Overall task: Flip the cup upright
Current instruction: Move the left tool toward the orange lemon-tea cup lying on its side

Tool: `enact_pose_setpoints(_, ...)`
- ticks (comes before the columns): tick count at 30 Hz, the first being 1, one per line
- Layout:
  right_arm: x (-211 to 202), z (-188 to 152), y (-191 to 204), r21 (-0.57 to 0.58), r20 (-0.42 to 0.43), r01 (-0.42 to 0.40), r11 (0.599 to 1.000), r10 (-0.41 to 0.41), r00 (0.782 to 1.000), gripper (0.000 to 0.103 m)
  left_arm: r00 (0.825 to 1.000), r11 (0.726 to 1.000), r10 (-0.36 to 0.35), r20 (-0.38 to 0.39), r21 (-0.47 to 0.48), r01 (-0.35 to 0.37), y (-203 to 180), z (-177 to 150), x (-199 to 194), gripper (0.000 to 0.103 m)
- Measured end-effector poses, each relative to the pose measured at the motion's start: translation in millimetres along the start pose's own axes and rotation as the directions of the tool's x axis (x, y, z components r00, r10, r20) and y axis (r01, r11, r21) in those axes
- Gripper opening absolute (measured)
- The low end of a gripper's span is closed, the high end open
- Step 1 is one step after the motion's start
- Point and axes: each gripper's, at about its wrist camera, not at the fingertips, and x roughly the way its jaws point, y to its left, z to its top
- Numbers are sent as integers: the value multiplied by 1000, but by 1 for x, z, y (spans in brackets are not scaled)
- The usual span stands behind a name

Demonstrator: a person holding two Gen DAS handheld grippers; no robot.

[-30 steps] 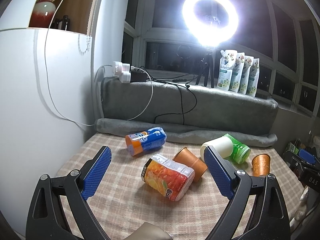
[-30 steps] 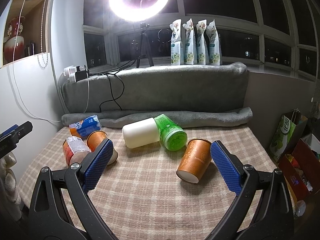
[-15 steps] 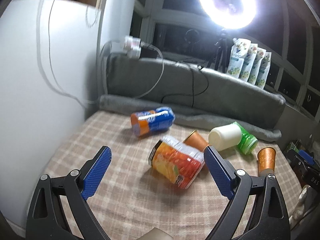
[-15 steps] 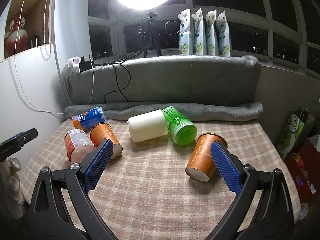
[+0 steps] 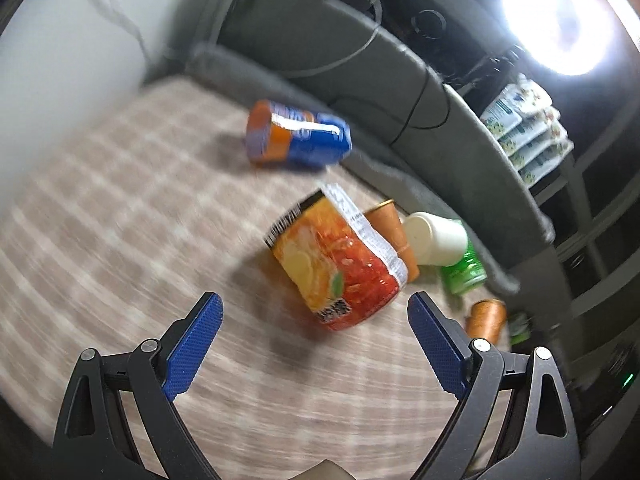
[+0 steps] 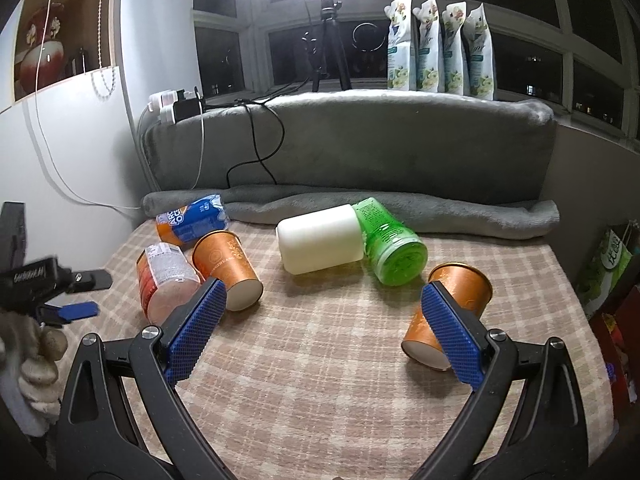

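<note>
Several cups lie on their sides on the checked table (image 6: 320,360). An orange paper cup (image 6: 450,312) lies at the right, partly behind my right finger pad. Another orange paper cup (image 6: 226,266) lies at the left. My right gripper (image 6: 320,332) is open and empty, low over the table. My left gripper (image 5: 314,344) is open and empty, tilted, just in front of an orange printed cup (image 5: 336,264). The left orange paper cup (image 5: 394,232) and the right one (image 5: 486,320) show behind it. The left wrist view is blurred.
A white cup (image 6: 320,238) and a green cup (image 6: 392,248) lie mid-table. A blue and orange cup (image 6: 192,220) lies at the back left. A grey blanket (image 6: 360,152) covers the back ledge with cables, pouches (image 6: 440,44) and a ring light above. White wall at left.
My left gripper has tilted and moved closer to the orange printed cup. My right gripper has moved forward toward the right orange paper cup. Both stay open.
</note>
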Motion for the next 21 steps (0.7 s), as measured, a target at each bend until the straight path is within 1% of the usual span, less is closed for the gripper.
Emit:
enact_pose_setpoints(1, 1, 0, 0, 0, -4, -2, 1000, 2, 1000, 100, 999, 999, -23, -24, -46, 22, 4, 3, 5, 94)
enact_pose_setpoints(4, 4, -2, 0, -2, -25, -12, 1000, 12, 1000, 100, 997, 988, -60, -57, -148, 51, 11, 7, 15, 94)
enact_pose_setpoints(11, 18, -12, 0, 8, -106, -77, 997, 77, 991, 100, 990, 957, -107, -92, -278, 78, 12, 18, 32, 94)
enact_pose_setpoints(17, 19, -18, -2, 0, -112, -80, 997, 79, 991, 100, 986, 939, -110, -122, -339, 63, 11, 23, 52, 94)
enact_pose_setpoints(21, 18, -18, -12, 23, -109, -57, 998, 59, 992, 100, 986, 929, -101, -130, -366, 46, 9, 22, 63, 94)
